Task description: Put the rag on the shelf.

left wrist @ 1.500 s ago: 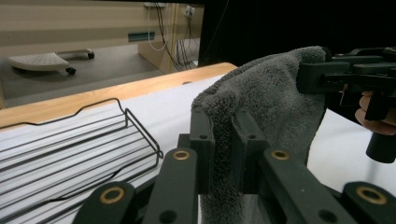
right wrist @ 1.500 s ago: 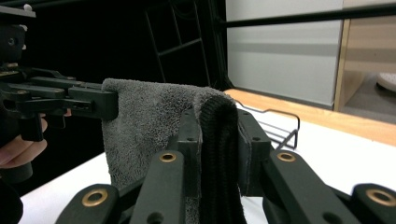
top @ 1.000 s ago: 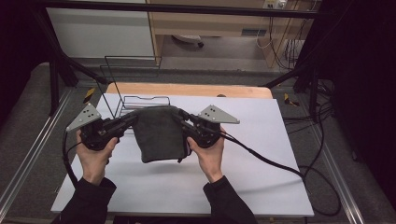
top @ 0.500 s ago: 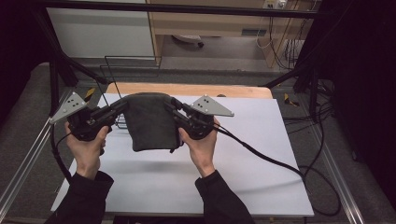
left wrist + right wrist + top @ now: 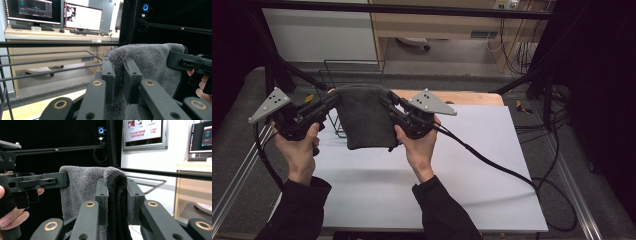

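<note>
Jaws of the left gripper (image 5: 119, 75) are pinching one upper corner of the grey towel (image 5: 364, 120), and the jaws of the right gripper (image 5: 117, 197) are clamping the opposite corner, where the thick folded edge is bunching between them. The towel is hanging doubled between the two grippers, clear of the bench (image 5: 437, 165) and just in front of the black wire rack (image 5: 334, 75) at the bench's far edge. By my judgement the pick-up is done and the draping over the rack, or a laying-out, is remaining. Both hands (image 5: 299, 150) are gripping the handles from below, forearms coming in from the near side of the bench, each gripper angling inward toward the towel.
</note>
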### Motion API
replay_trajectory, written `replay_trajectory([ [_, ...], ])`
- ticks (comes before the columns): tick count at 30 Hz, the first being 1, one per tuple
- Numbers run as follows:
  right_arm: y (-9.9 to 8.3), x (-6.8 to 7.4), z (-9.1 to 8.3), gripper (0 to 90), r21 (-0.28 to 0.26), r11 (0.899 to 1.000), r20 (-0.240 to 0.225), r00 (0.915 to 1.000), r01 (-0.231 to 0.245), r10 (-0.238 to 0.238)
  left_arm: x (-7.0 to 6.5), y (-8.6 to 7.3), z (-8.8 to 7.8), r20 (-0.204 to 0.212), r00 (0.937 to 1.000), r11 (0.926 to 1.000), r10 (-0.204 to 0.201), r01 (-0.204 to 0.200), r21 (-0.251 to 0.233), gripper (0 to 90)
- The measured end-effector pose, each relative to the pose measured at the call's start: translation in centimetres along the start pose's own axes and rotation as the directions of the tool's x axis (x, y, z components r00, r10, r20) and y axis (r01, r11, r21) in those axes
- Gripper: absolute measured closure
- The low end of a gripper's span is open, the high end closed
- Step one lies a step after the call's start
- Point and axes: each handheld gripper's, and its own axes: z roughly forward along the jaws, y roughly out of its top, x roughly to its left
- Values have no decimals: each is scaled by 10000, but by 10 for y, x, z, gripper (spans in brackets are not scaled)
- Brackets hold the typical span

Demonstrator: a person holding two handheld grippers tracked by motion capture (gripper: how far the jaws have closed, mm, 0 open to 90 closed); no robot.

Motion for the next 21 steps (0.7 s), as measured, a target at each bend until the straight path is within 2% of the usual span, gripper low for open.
replay_trajectory([
  [12, 19, 5, 15, 758, -419, 9989, 60, 9998, 211, -208, 7, 18, -2, -202, 9997, 9978, 102, -115, -651, 806],
  [21, 34, 12, 27, 759, -649, 9972, 13, 9993, 367, -367, 15, 33, -6, -315, 9995, 9948, 0, -32, -1022, 806],
])
